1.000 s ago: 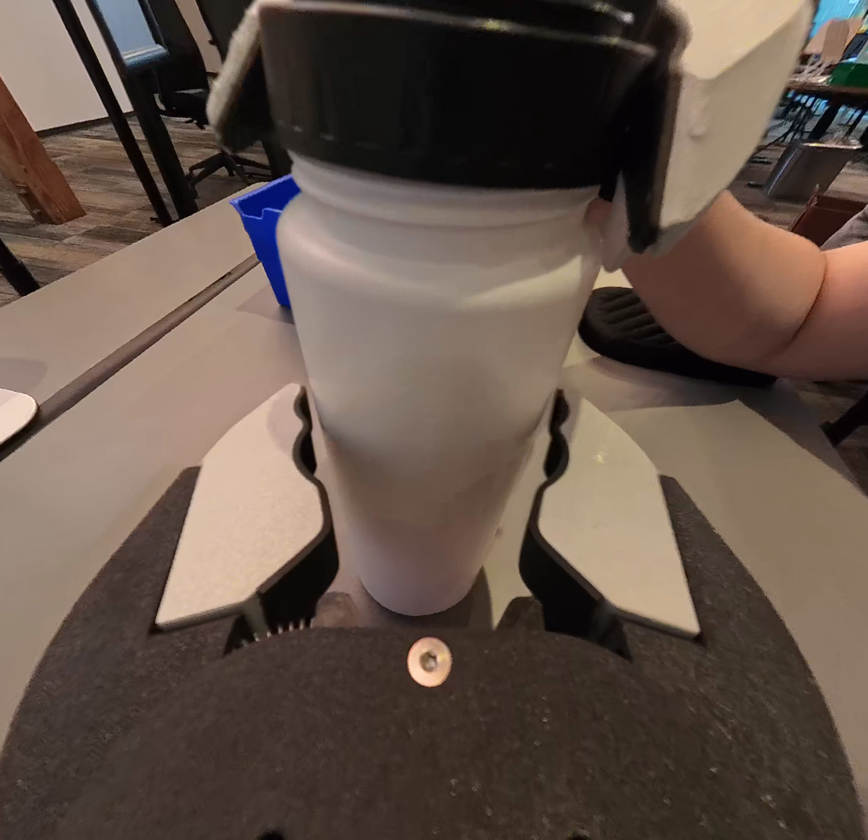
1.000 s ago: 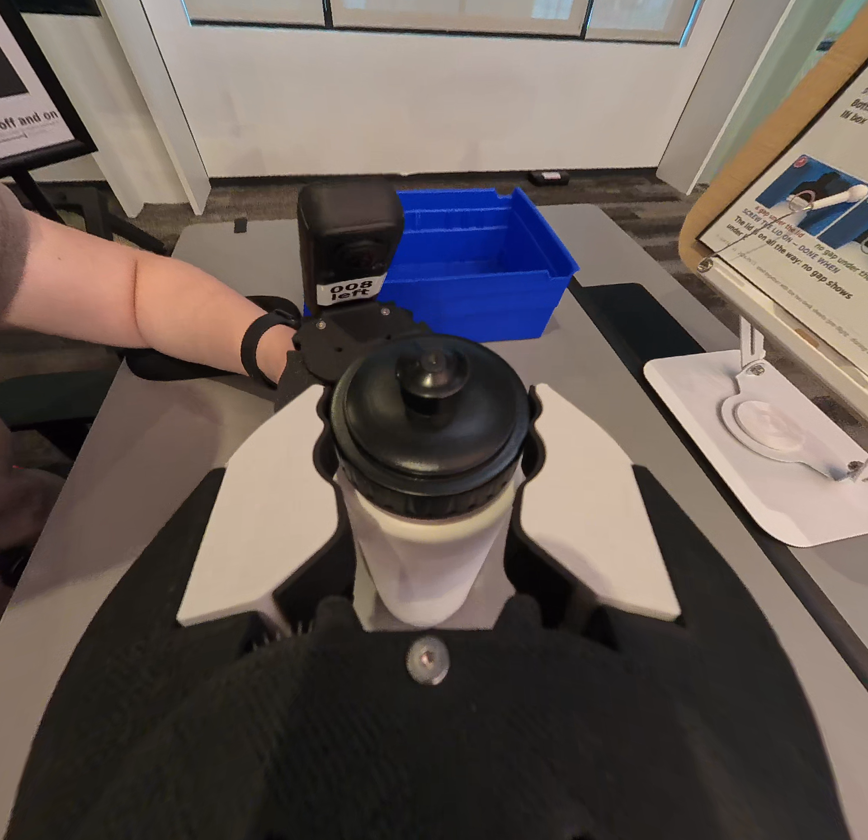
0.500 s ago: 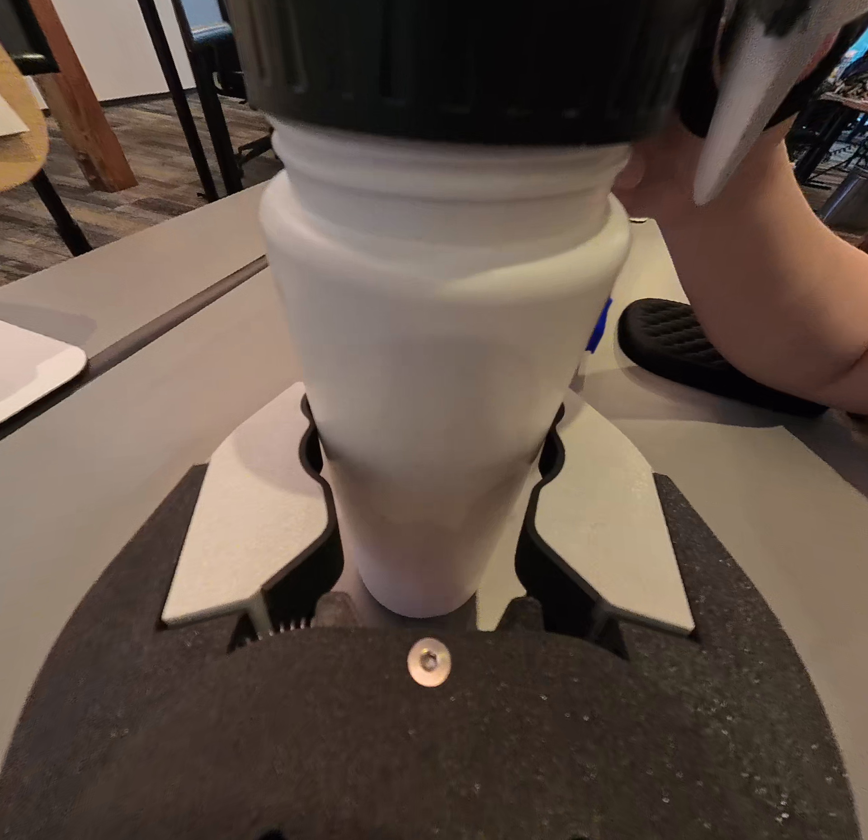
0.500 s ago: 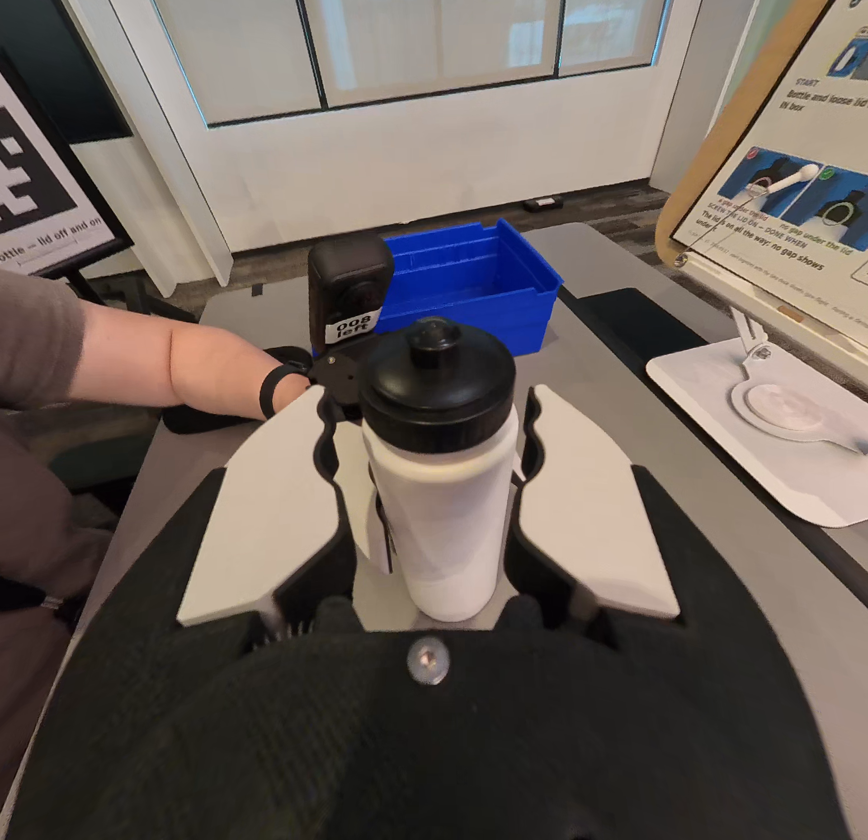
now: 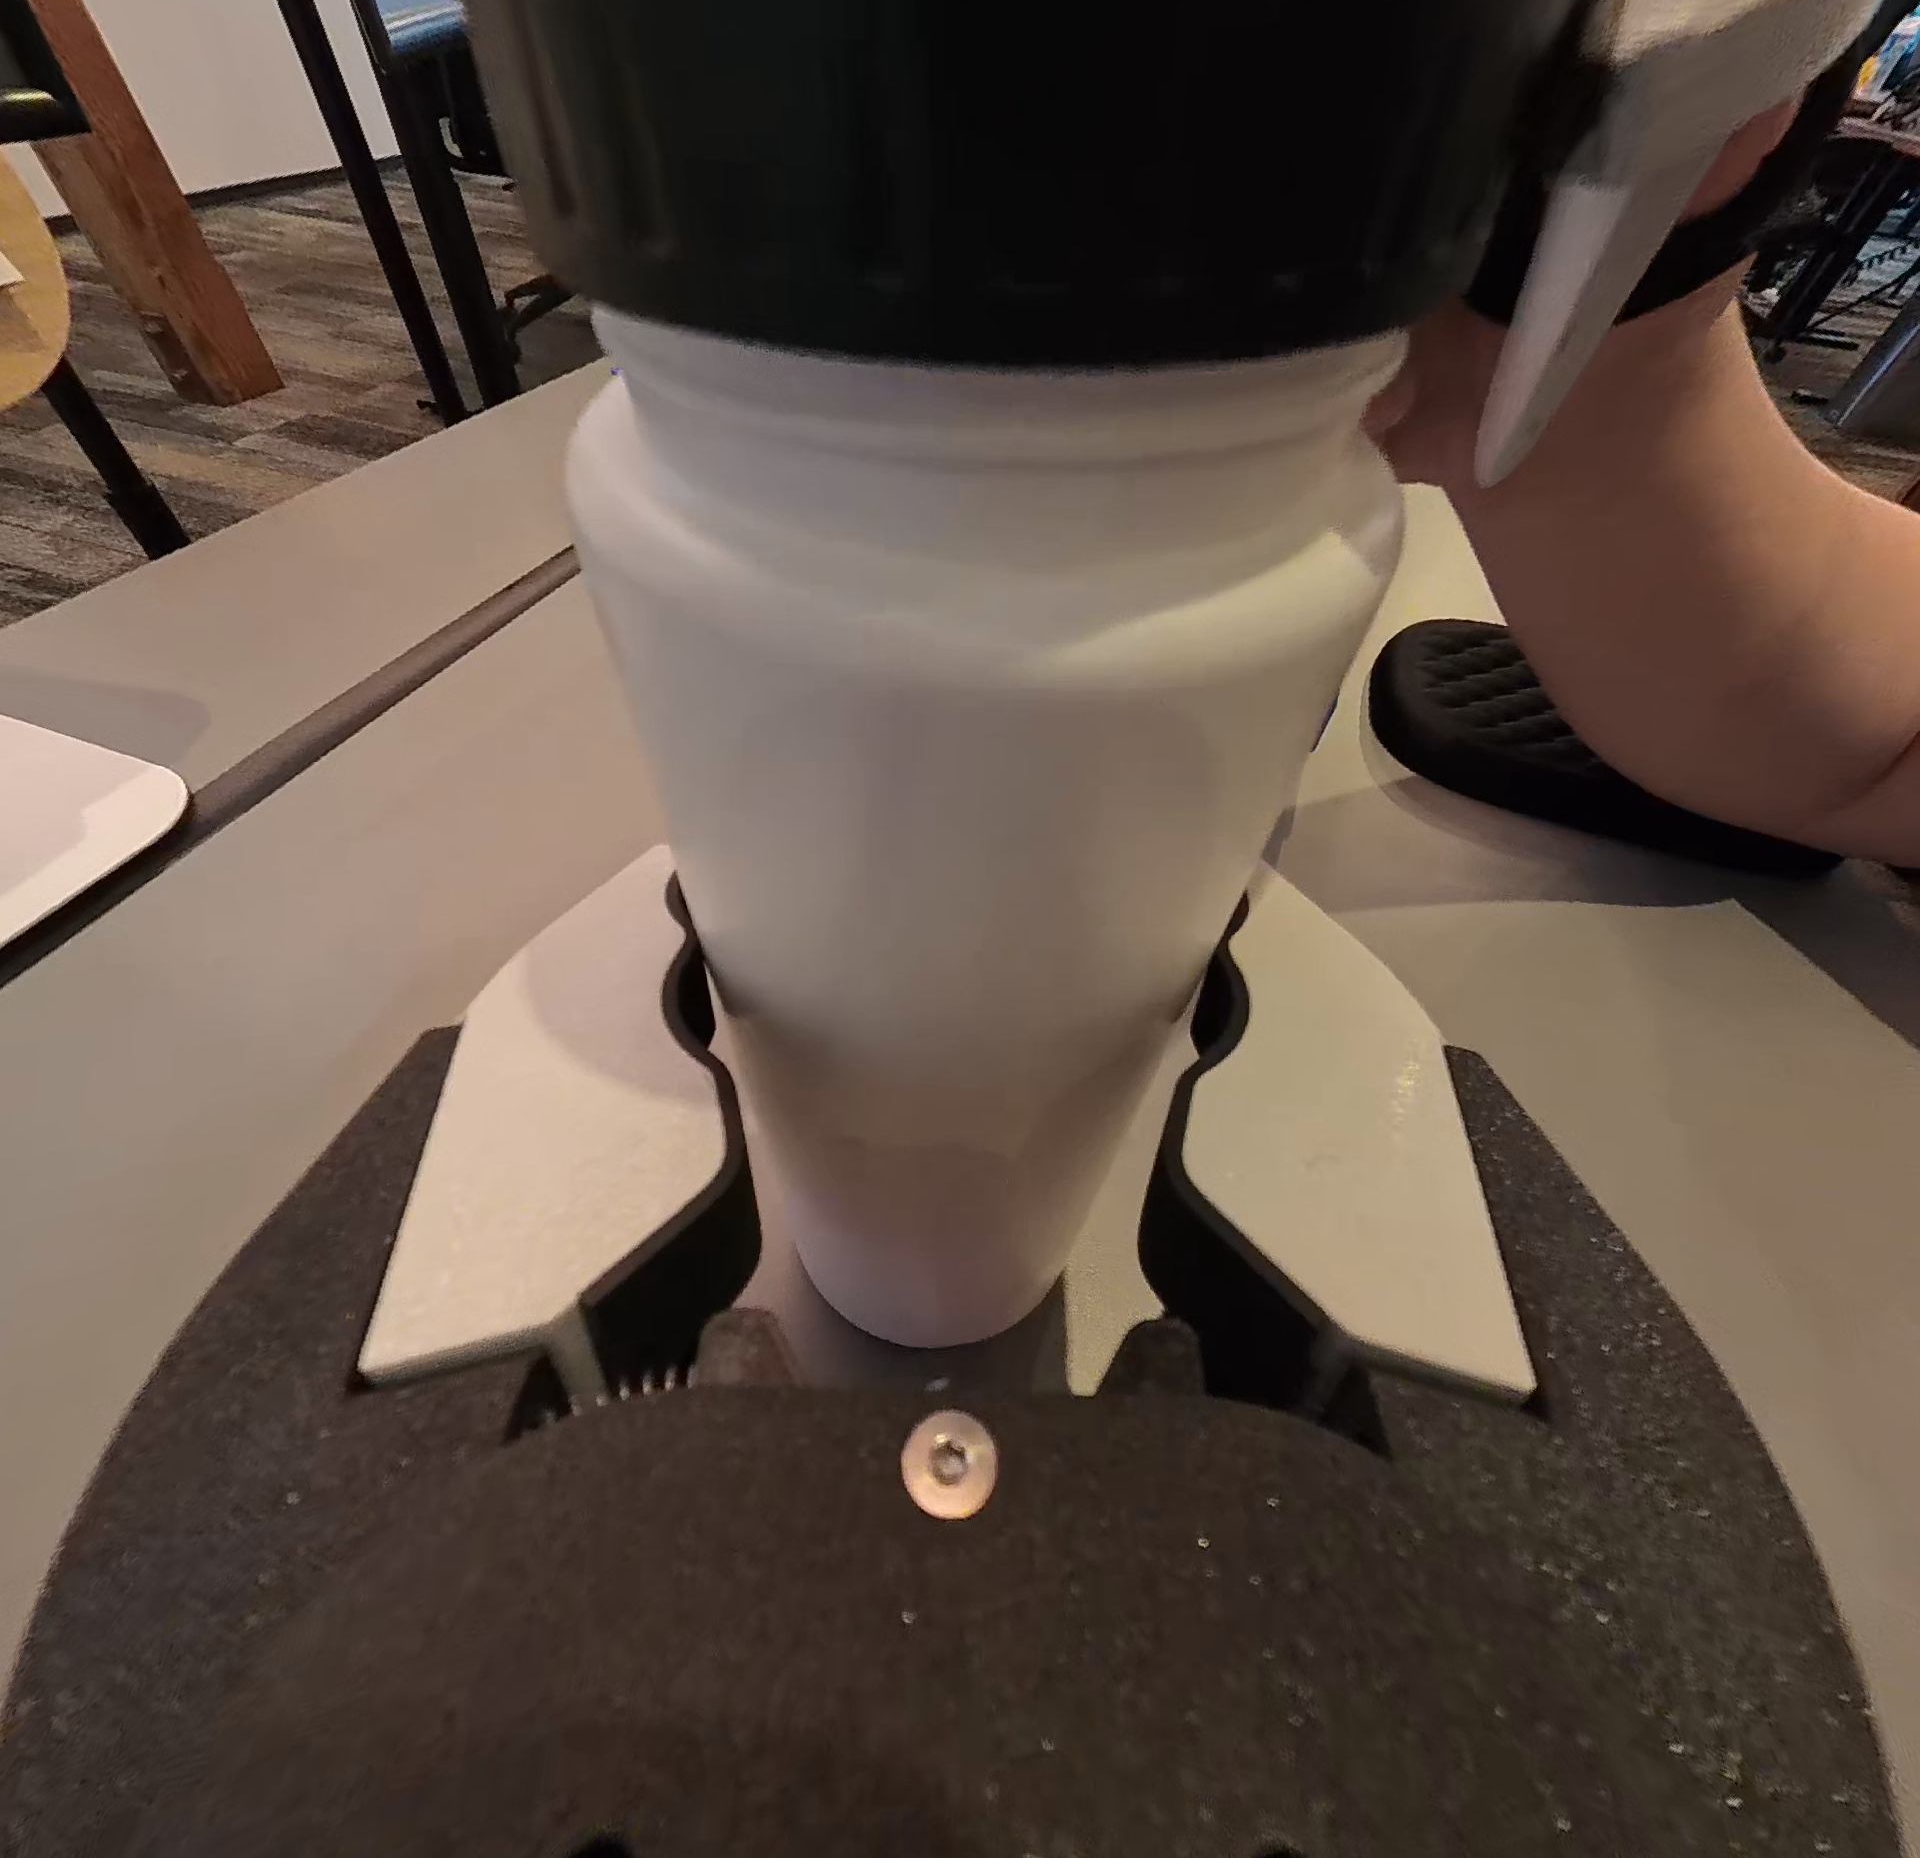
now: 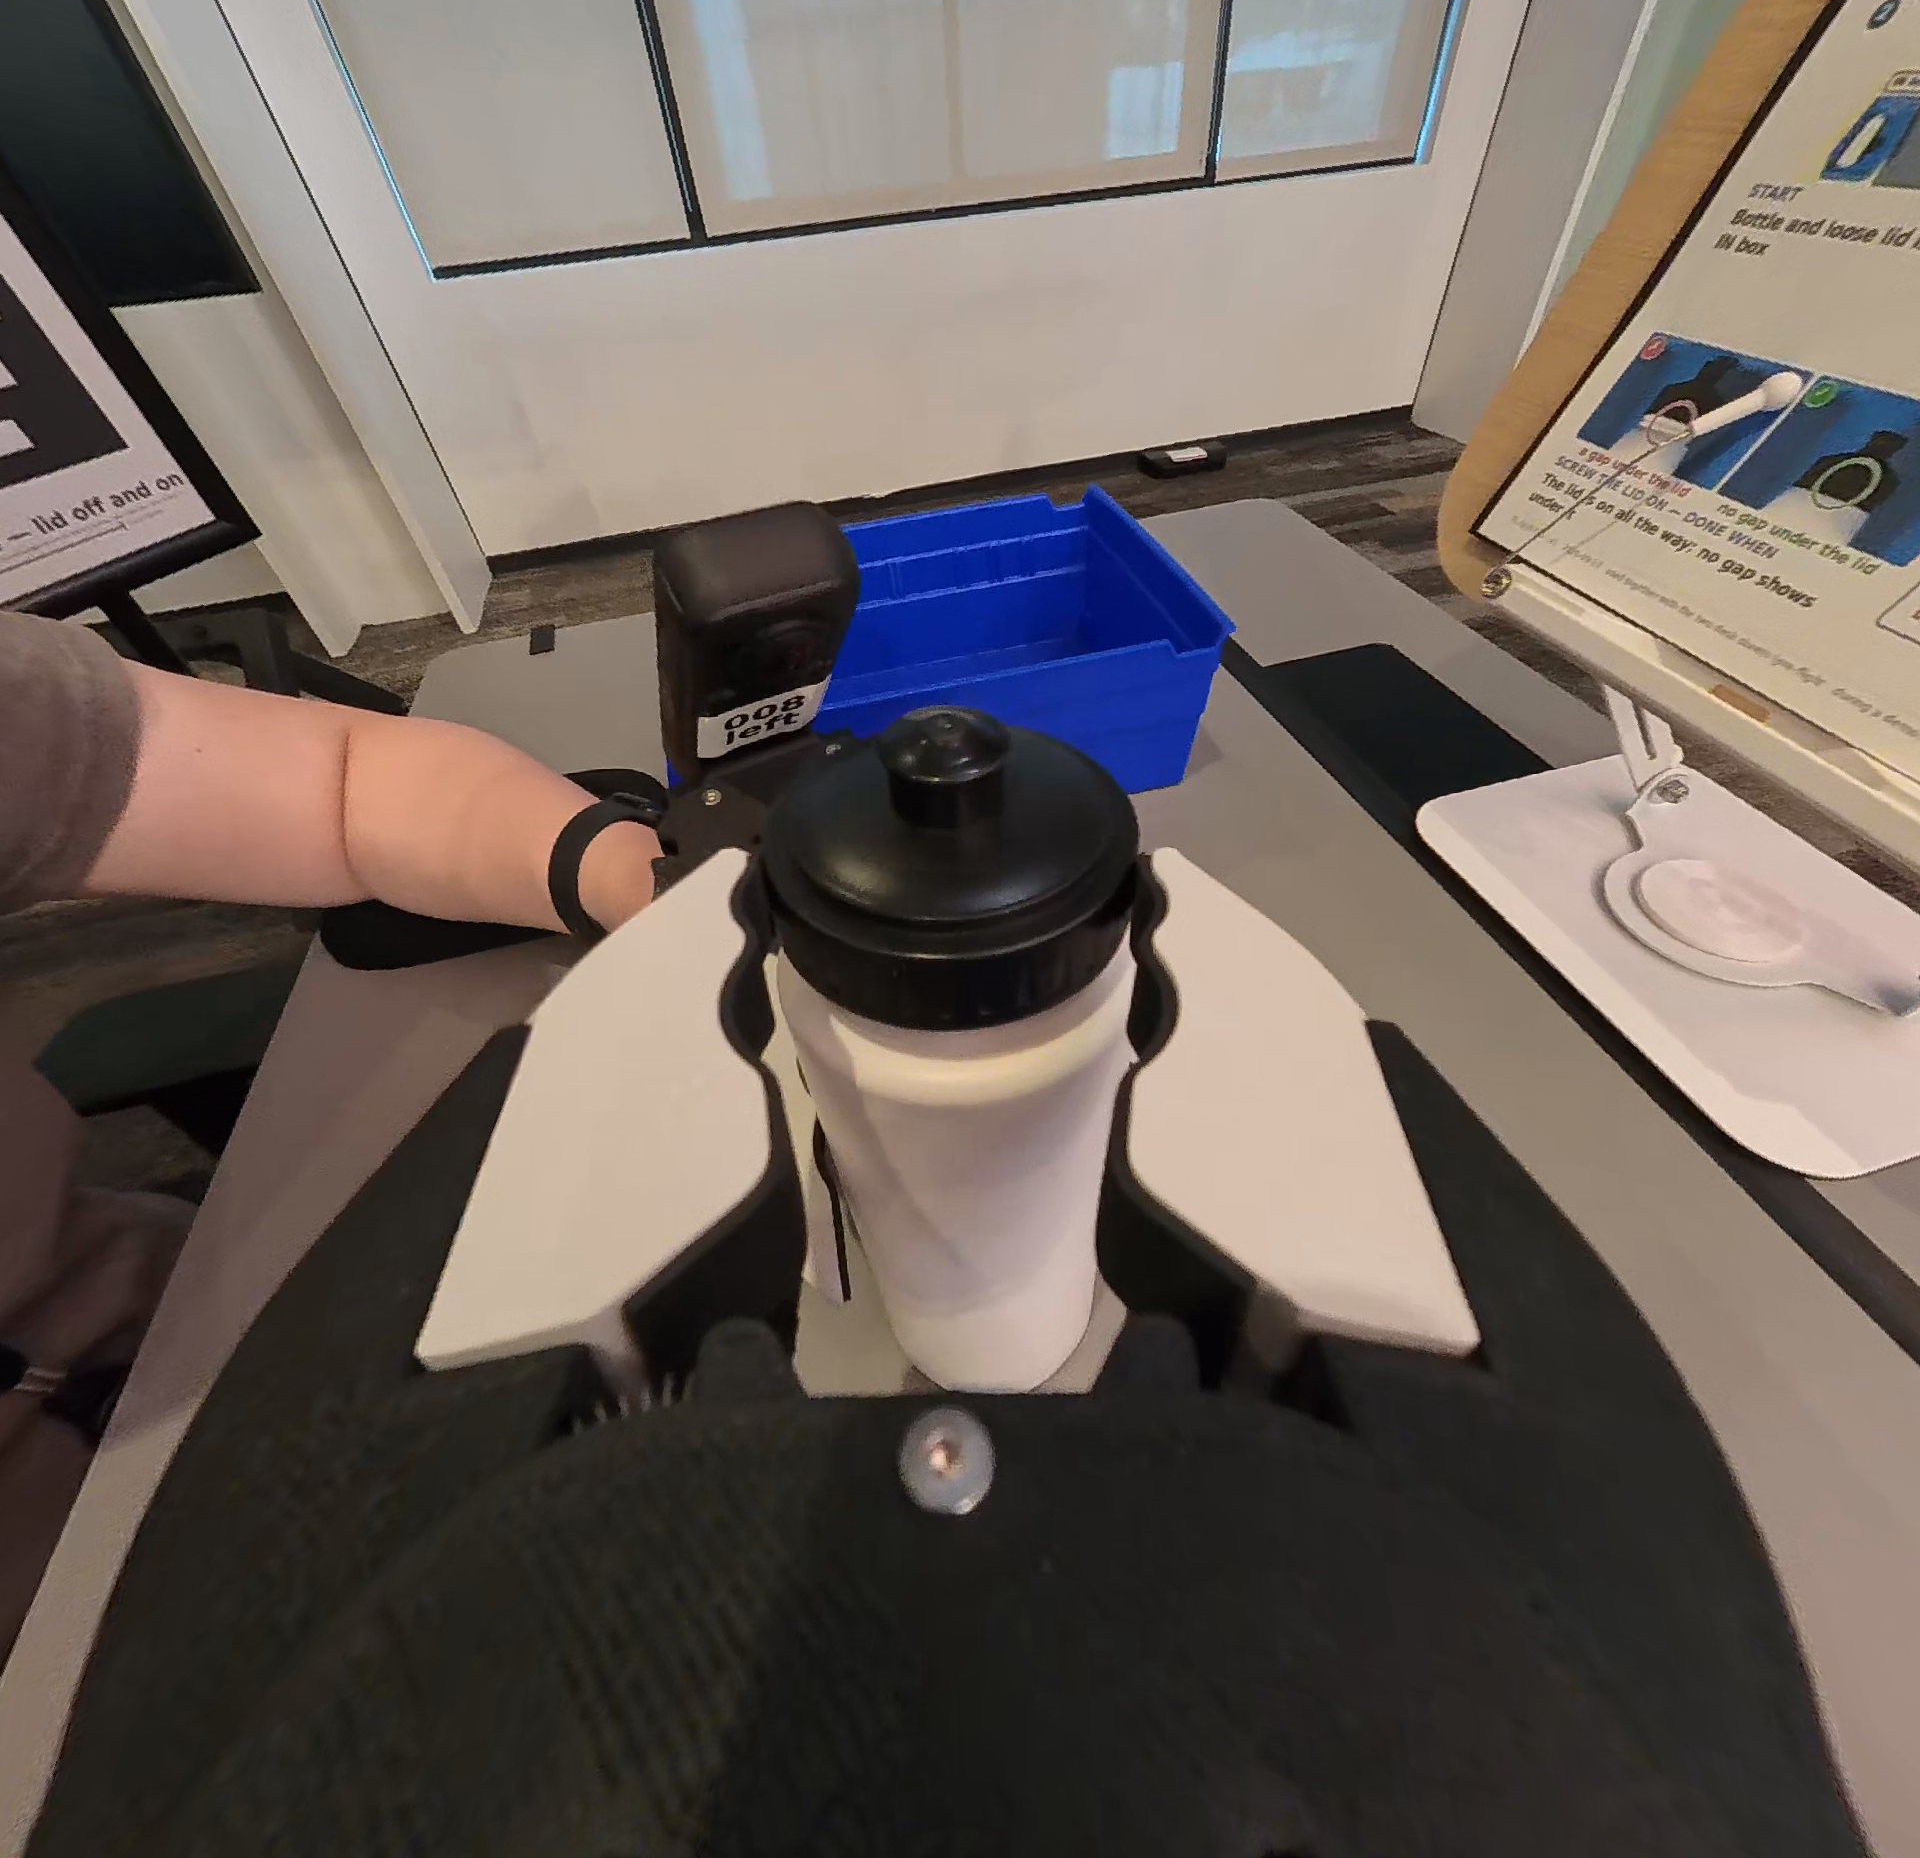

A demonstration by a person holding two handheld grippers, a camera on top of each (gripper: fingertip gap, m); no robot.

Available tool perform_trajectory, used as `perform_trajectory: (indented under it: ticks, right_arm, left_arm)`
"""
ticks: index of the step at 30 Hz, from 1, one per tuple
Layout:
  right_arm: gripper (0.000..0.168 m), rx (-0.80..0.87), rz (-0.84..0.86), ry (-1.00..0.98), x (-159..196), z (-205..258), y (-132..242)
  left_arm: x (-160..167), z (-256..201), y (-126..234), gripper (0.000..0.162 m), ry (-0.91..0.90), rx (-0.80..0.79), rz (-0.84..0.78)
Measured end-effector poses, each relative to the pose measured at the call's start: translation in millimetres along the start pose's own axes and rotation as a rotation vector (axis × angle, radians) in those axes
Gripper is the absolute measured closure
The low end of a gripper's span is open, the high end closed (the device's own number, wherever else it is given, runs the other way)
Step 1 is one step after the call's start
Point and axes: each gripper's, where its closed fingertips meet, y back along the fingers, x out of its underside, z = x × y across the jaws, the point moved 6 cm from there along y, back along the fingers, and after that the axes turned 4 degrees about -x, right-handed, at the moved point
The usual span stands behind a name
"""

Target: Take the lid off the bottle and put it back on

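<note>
A white bottle (image 5: pixel 966 769) with a black lid (image 5: pixel 987 146) stands upright on the grey table (image 5: pixel 260 977). My left gripper (image 5: pixel 956 904) is shut on the bottle's lower body, one finger on each side. In the right wrist view, my right gripper (image 6: pixel 945 868) sits at lid height, its fingertips pressed against both sides of the lid (image 6: pixel 997 935), above the white bottle (image 6: pixel 966 1185). One white right finger (image 5: pixel 1538 281) shows beside the lid in the left wrist view. The left gripper's body (image 6: pixel 727 811) shows behind the bottle.
An empty blue bin (image 6: pixel 1018 645) stands behind the bottle. A white stand base (image 6: pixel 1662 925) with an instruction board (image 6: pixel 1714 406) is to the right. A black pad (image 5: pixel 1507 738) lies under a person's forearm. A sign board (image 6: pixel 83 458) stands at the left.
Half a second ago my right gripper sat lower, with the lid above its fingers. It has come back level with the lid and closed slightly on it. The left gripper still holds the bottle.
</note>
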Motion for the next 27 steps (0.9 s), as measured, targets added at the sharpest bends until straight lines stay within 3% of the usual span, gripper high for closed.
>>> perform_trajectory:
  ticks: [9, 16, 21, 27]
  right_arm:
    - [0.1, -0.074, 0.029, 0.102, 1, 9, 1]
    - [0.1, -0.22, 0.072, 0.155, 3, 23, 10]
    - [0.1, -0.132, 0.077, 0.143, 2, 18, 7]
    - [0.1, 0.102, 0.082, 0.053, -1, 13, -4]
  left_arm:
    - [1, -8, 4, 0.07, -0.02, 0.056, 0.025]
    - [2, -27, 7, 0.07, -0.095, 0.206, 0.094]
    - [1, -22, 6, 0.07, -0.044, 0.138, 0.099]
    - [1, -9, 7, 0.071, 0.013, -0.111, 0.103]
